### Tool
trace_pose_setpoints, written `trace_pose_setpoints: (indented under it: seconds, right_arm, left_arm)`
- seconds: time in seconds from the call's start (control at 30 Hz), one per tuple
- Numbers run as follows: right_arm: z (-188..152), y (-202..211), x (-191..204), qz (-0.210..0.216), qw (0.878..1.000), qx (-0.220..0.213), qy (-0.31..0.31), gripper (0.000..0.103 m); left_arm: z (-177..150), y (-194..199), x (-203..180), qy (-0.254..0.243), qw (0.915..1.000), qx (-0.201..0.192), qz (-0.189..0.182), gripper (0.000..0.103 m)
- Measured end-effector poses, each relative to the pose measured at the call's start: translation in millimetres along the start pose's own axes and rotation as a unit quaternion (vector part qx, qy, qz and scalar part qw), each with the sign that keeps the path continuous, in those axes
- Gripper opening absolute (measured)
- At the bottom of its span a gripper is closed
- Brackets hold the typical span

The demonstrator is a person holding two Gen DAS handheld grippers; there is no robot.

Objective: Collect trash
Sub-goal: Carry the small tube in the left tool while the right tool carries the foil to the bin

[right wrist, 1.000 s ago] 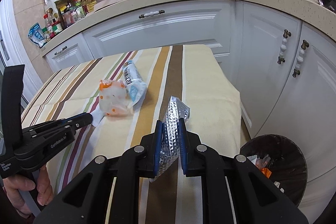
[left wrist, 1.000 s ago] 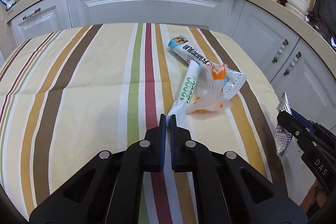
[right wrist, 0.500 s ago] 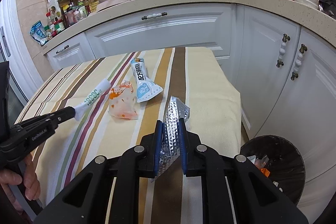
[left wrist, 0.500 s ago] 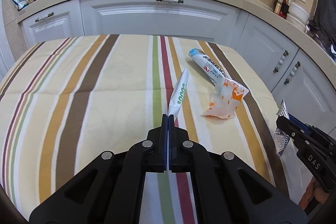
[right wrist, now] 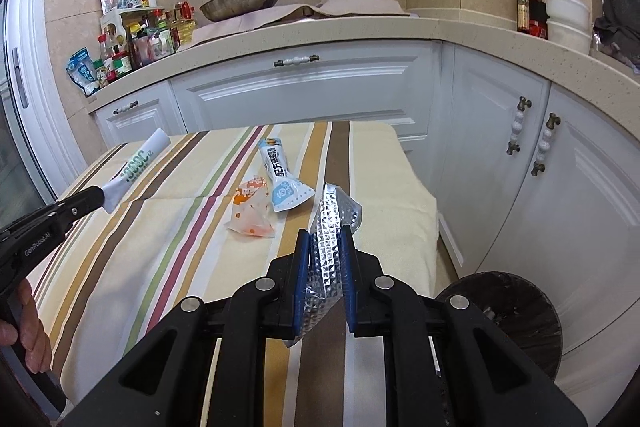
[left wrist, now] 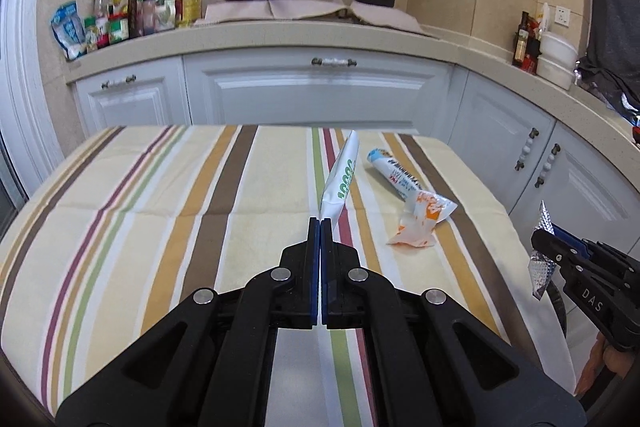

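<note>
We can make out "DAS" in white on the black body of the right gripper (left wrist: pixel 541 242), and "GenRobot.AI" along the side of the left gripper (right wrist: pixel 100 193). The white tube (left wrist: pixel 341 179) has green print like "1000C", not sure. The blue-and-white packet (right wrist: pixel 282 179) has black lettering, too small to read.

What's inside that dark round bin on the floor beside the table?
Inside the dark round bin, only a few pale scraps near its left inner wall show, too small to identify. The right gripper, clamped on a crinkled silver foil wrapper, hides part of its mouth.
</note>
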State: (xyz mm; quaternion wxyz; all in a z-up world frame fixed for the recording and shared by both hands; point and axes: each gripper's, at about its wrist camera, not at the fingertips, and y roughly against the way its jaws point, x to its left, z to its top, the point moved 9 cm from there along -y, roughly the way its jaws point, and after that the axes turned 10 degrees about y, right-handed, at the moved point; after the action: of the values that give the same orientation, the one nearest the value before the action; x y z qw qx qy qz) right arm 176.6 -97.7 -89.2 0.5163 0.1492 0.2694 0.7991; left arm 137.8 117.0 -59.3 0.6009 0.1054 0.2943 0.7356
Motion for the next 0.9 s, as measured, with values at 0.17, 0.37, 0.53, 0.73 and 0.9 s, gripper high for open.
trace_pose_setpoints:
  seconds: [0.17,0.37,0.53,0.73,0.9]
  right_arm:
    - [4.5,23.6,-3.0,-0.015,1.000,-0.019,0.001,0.016]
    - [8.0,58.1,-11.7,-0.040,0.998,-0.045,0.004,0.016]
    - [0.5,82.7,-27.5,-0.068,0.996,-0.055,-0.001,0.016]
    - [-22.5,107.4,-65.6,-0.113,0.992,-0.051,-0.026,0.016]
    - [-44.6,124.4,-101.6,-0.151,0.986,-0.046,-0.053,0.016]
  left_arm:
    - [2.5,23.0,-12.6,-0.010,0.9996,-0.020,-0.017,0.000]
    - [-0.2,46.1,-35.7,-0.019,0.9981,-0.030,-0.050,0.000]
    - [-9.9,61.1,-69.6,-0.036,0.9951,-0.030,-0.088,0.000]
    - [-29.7,68.8,-124.0,-0.067,0.9883,-0.020,-0.136,0.000]
    - [-49.0,66.4,-166.9,-0.087,0.9817,-0.004,-0.169,0.000]
